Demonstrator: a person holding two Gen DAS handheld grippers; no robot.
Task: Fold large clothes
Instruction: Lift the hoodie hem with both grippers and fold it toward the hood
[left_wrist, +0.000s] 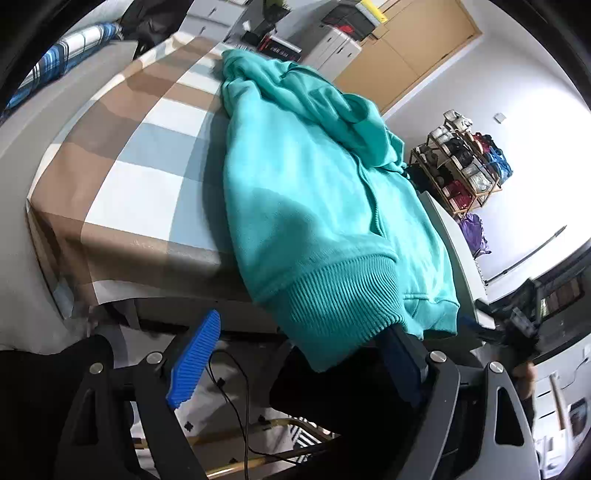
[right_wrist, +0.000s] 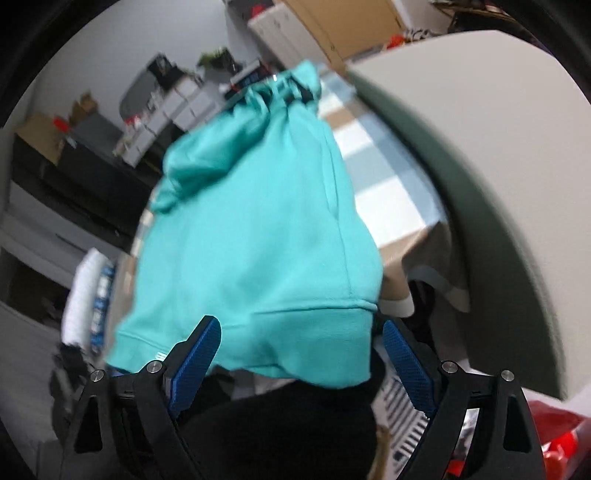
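With the left gripper (left_wrist: 299, 354) and right gripper (right_wrist: 301, 360) both spread wide and holding nothing, the teal hoodie (left_wrist: 314, 192) lies half-folded along the checkered table's (left_wrist: 147, 122) right near edge, so regrip its ribbed hem (left_wrist: 332, 299) squarely before folding again.

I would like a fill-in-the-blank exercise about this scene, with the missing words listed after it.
1. The folded hooded sweatshirt is ____ in colour.
2. It lies on a bed cover with a ____ pattern of brown, white and pale blue.
3. The jaws of the left gripper stand ____.
4. The sweatshirt's ____ hem hangs over the bed's edge.

Missing words: turquoise; checked; open; ribbed
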